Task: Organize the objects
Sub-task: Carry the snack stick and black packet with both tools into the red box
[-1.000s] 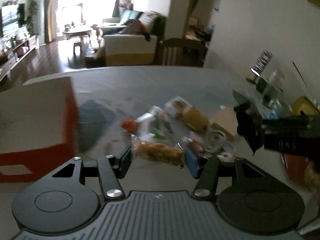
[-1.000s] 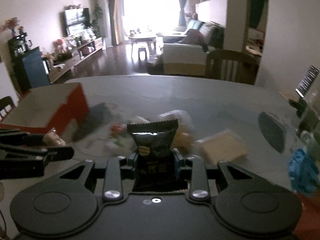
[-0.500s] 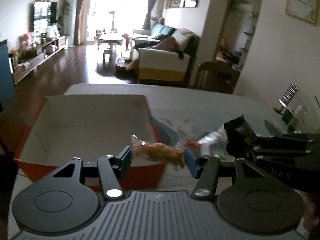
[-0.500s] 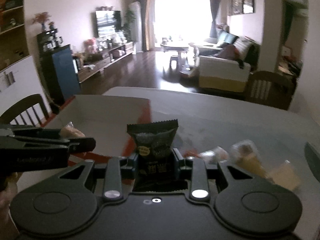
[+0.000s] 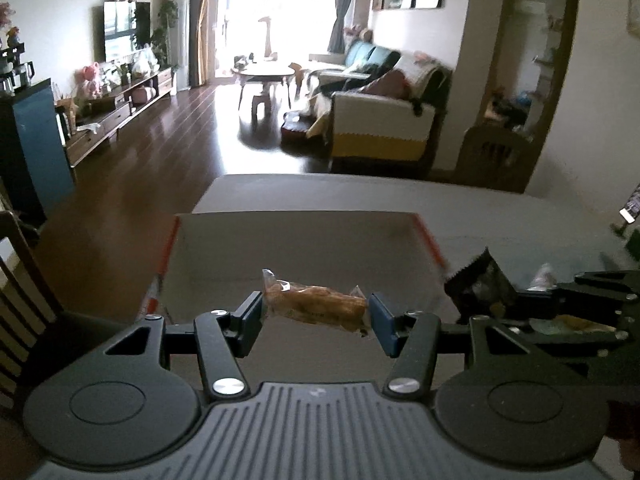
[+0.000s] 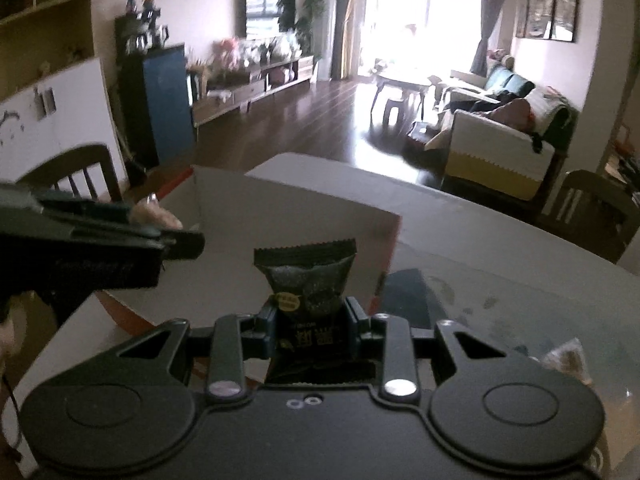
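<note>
Left gripper (image 5: 316, 314) clamped endwise on clear-wrapped pastry (image 5: 314, 307), held above open red-sided cardboard box (image 5: 296, 240). Right gripper (image 6: 310, 320) clamped on upright black snack packet (image 6: 306, 276), beside box's right wall, over grey table (image 6: 500, 264).

Home living room: sofa (image 5: 380, 136), TV (image 5: 120, 28), coffee table (image 5: 264, 72) (wood floor).
</note>
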{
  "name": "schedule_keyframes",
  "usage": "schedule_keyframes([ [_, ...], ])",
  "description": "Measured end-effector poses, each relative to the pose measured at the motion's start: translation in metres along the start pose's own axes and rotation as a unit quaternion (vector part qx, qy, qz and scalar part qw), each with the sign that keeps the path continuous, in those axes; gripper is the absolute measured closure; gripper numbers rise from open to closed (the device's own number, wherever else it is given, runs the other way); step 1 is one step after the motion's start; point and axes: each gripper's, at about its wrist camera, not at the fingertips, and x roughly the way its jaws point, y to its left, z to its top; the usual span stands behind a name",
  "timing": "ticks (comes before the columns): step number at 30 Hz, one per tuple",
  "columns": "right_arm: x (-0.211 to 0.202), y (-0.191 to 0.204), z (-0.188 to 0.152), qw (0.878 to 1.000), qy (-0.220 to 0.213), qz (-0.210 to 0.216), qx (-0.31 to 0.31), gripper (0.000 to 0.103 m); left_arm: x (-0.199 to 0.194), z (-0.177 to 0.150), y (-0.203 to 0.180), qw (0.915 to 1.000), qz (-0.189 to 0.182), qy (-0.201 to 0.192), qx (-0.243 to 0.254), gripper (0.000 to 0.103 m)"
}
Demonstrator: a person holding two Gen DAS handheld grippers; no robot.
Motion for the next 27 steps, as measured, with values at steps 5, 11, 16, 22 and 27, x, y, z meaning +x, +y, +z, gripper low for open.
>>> schedule_keyframes([
  [5,0.033,0.020,0.009,0.999,0.033,0.015,-0.030,0.071,0.034,0.011,0.017,0.9990,0.018,0.036,0.021,0.047],
  [11,0.077,0.031,0.016,0.995,0.086,0.023,-0.041,0.072,0.083,0.017,0.030,0.9937,0.010,0.109,0.022,0.047],
  [16,0.104,0.037,0.015,0.989,0.134,0.035,-0.047,0.072,0.119,0.008,0.031,0.9839,0.010,0.169,0.056,0.047],
  [22,0.123,0.044,0.007,0.980,0.189,0.035,-0.054,0.072,0.144,0.003,0.026,0.9707,0.007,0.226,0.080,0.046],
  [27,0.128,0.049,0.000,0.976,0.207,0.036,-0.054,0.070,0.156,-0.002,0.028,0.9587,0.007,0.272,0.082,0.046],
])
